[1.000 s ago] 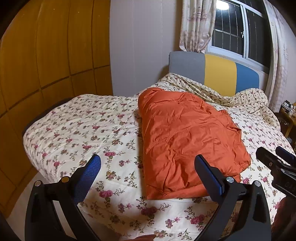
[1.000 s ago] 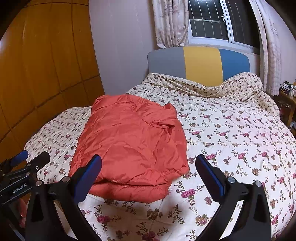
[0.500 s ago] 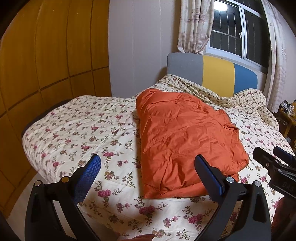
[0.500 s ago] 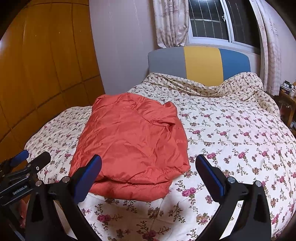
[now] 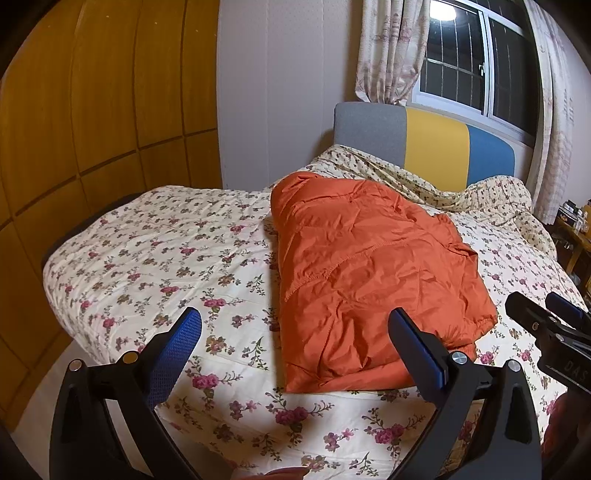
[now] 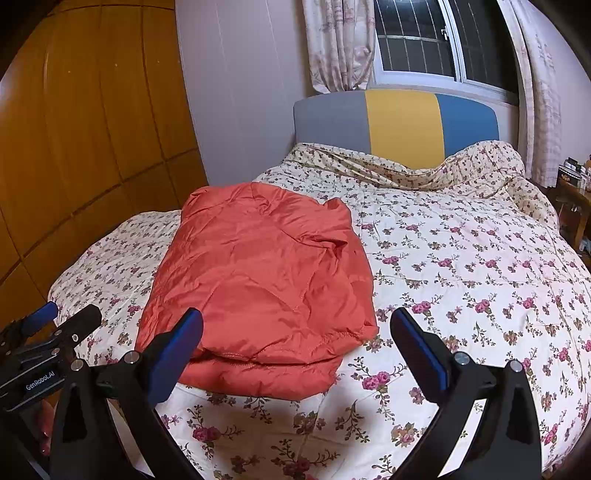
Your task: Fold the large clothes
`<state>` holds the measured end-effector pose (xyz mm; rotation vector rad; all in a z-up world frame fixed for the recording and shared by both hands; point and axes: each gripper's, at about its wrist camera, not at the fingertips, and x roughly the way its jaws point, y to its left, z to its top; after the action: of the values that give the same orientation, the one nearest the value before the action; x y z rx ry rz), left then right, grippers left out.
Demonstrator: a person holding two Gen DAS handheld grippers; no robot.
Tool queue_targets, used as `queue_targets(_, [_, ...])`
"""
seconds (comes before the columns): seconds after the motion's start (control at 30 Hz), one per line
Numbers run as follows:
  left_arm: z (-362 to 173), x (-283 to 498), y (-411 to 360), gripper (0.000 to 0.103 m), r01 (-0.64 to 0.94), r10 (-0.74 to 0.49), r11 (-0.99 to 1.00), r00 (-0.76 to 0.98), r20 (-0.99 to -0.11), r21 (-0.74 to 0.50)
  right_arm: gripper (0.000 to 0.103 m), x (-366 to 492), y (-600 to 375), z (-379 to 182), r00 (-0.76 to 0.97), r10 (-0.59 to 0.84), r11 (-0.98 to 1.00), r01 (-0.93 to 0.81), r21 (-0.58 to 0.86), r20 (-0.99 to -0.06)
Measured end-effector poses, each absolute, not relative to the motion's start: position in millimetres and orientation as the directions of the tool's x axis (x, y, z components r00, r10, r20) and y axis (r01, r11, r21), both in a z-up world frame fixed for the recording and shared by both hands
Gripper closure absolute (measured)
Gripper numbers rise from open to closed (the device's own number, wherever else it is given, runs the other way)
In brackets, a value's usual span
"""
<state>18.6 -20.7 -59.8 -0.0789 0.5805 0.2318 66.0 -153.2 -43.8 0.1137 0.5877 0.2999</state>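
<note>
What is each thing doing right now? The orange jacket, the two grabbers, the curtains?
orange jacket: folded, lying flat on the bed.
left gripper: fingers wide open, empty.
right gripper: fingers wide open, empty.
curtains: pulled aside, window uncovered.
quilt: spread out, rumpled by headboard.

Warm indoor light from overhead, room evenly lit, med-bright. Window [image 5: 476, 70] is black outside w/ a round lamp reflection [image 5: 442, 9] glaring in its top pane in the left wrist view; no such glare in the right wrist view. Soft dark shadow along the left edge of the orange jacket [image 5: 369, 273] on the bed [image 5: 155, 266], another under its near fold. Heavy fisheye bend: wardrobe [image 5: 92, 110] panels left of the window curve, black vignette in all corners. Both views fairly sharp; each claw's near blue pads [image 6: 173, 354] slightly soft. Yellowish colour cast.
</note>
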Motion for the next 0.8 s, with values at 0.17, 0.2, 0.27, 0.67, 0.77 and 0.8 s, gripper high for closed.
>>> queue_targets(0.17, [-60.4, 18.7, -21.1, 0.003, -0.244, 0.198, 0.97, 0.809, -0.554, -0.009, 0.002, 67.1, -153.3, -44.3, 0.788, 0.315, 0.949, -0.246, 0.197, -0.529])
queue_targets(0.2, [-60.5, 19.1, -21.3, 0.003, -0.244, 0.2, 0.97, 0.808, -0.554, -0.007, 0.002, 67.6, -153.1, -44.4, 0.788, 0.314, 0.949, -0.247, 0.196, -0.53])
queue_targets(0.27, [-61.0, 20.0, -22.3, 0.003, -0.242, 0.196, 0.97, 0.806, -0.558, -0.01, 0.002, 67.8, -152.8, -44.9, 0.787, 0.313, 0.95, -0.245, 0.196, -0.532])
queue_targets(0.67, [-62.6, 20.9, -29.1, 0.003, -0.233, 0.199, 0.972, 0.8, -0.566, 0.013, 0.002, 69.2, -154.8, -47.4, 0.784, 0.312, 0.95, -0.241, 0.2, -0.537])
queue_targets(0.77, [-63.0, 22.0, -28.7, 0.003, -0.231, 0.193, 0.973, 0.799, -0.569, 0.006, 0.002, 70.6, -156.0, -49.1, 0.779, 0.315, 0.949, -0.238, 0.208, -0.542])
queue_targets(0.8, [-63.1, 22.2, -29.0, 0.003, -0.232, 0.193, 0.973, 0.798, -0.57, 0.004, 0.002, 70.7, -156.2, -49.6, 0.779, 0.315, 0.948, -0.237, 0.211, -0.542])
